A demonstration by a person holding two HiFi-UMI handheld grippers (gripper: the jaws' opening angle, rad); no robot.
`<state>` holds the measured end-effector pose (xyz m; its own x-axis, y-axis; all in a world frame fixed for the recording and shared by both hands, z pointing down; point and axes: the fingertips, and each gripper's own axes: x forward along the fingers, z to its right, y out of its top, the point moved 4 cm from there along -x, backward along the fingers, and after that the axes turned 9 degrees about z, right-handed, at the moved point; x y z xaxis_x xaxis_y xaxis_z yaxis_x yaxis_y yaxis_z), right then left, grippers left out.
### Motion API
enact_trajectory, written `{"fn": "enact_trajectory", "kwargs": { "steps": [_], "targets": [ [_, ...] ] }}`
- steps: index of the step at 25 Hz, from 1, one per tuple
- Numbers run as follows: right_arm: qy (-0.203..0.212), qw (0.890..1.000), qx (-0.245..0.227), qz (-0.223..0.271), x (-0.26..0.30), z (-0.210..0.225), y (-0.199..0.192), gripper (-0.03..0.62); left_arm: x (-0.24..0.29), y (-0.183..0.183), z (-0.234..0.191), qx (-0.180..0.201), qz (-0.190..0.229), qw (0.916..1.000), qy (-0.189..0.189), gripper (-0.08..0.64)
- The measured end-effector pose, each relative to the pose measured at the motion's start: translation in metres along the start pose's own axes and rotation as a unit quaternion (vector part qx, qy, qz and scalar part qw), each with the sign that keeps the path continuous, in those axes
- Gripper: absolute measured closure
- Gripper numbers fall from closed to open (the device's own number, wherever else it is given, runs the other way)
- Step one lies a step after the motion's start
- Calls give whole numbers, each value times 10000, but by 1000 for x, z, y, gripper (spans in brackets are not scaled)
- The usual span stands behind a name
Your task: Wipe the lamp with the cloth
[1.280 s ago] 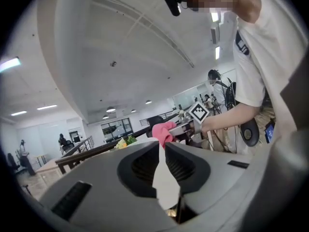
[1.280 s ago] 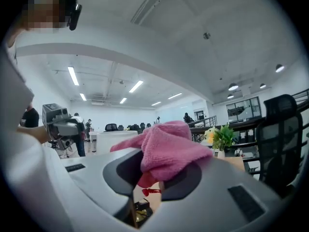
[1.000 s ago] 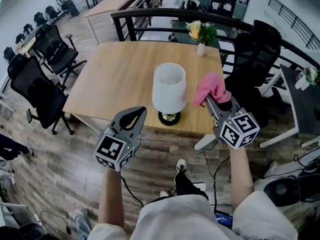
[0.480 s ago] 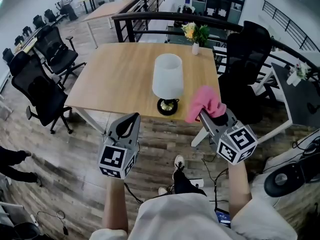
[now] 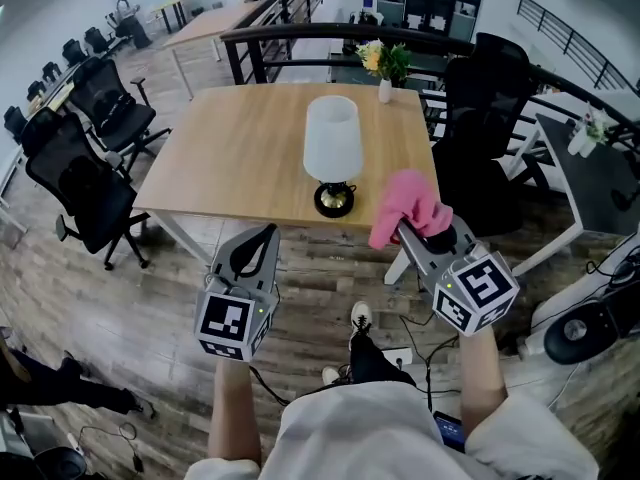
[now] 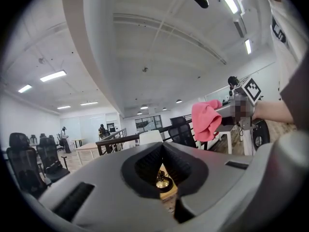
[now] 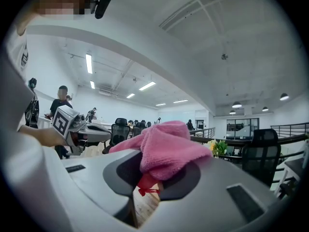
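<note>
A table lamp with a white shade (image 5: 333,138) and a black-and-brass base (image 5: 334,199) stands near the front edge of the wooden table (image 5: 240,148). My right gripper (image 5: 405,230) is shut on a pink cloth (image 5: 405,203), held over the floor just off the table's front right, lower right of the lamp. The cloth (image 7: 164,146) bunches over the jaws in the right gripper view. My left gripper (image 5: 268,232) is shut and holds nothing, short of the table's front edge. Between its jaws, the left gripper view shows the lamp base (image 6: 162,180); the cloth (image 6: 206,120) is at right.
A small vase of flowers (image 5: 385,68) sits at the table's far right corner. Black office chairs (image 5: 80,183) stand left of the table and another (image 5: 480,118) to its right. A dark railing (image 5: 330,33) runs behind. Wood floor lies under the grippers.
Both grippers have drawn back from the table toward the person. The cloth, earlier beside the lamp shade, now hangs off the table's front edge. The left gripper stays shut.
</note>
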<state>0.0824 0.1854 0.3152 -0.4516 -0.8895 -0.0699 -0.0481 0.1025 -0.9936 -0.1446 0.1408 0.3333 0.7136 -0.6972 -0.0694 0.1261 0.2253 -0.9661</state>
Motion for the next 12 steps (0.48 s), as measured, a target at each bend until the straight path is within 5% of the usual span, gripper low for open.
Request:
{"fn": "enact_trajectory", "kwargs": {
  "steps": [12],
  "targets": [
    [-4,9999,-51,-125,-11,-10,-8,514,-1,-4,11,18,-68,9998,-170,528]
  ]
}}
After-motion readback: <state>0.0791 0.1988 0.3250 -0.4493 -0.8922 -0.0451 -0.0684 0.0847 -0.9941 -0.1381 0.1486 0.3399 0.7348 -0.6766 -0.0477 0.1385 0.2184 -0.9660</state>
